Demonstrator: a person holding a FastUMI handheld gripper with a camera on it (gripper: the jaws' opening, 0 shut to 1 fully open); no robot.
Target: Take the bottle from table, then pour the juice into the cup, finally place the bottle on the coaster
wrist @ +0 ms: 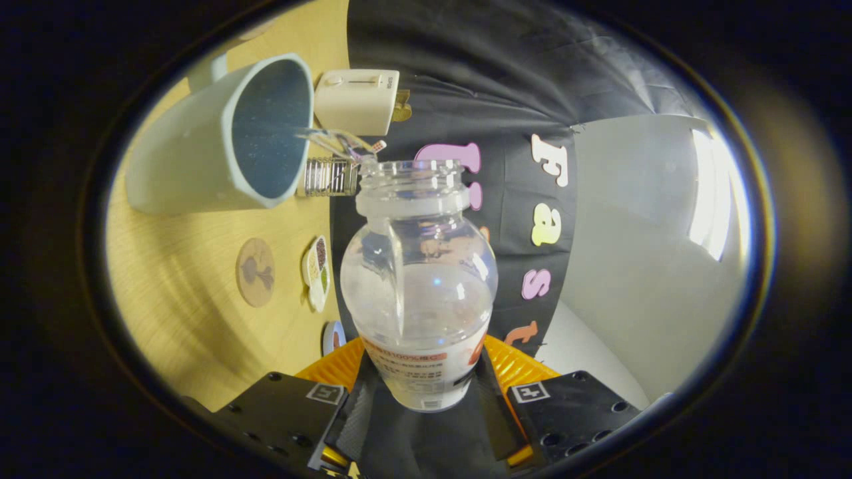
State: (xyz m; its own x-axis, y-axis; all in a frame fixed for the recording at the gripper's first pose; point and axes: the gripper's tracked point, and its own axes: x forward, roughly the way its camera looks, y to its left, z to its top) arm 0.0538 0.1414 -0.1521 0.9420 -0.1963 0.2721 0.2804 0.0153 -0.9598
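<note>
Claw point(426, 406) closed on the base of a clear, uncapped bottle point(418, 279), both fingers pressing its labelled sides. Bottle mouth points toward the grey cup point(219, 140), which stands on the wooden tabletop point(180, 306) just beyond it. Round coaster point(255, 272) lies on the tabletop between cup and claw, beside the bottle. White box point(356, 101) sits beyond the cup.

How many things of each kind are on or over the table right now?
Bottles: 1, clear bottle, claw shut on it
Cups: 1, grey cup
Coasters: 3
White box: 1
Small ribbed glass jar: 1
Total: 7
</note>
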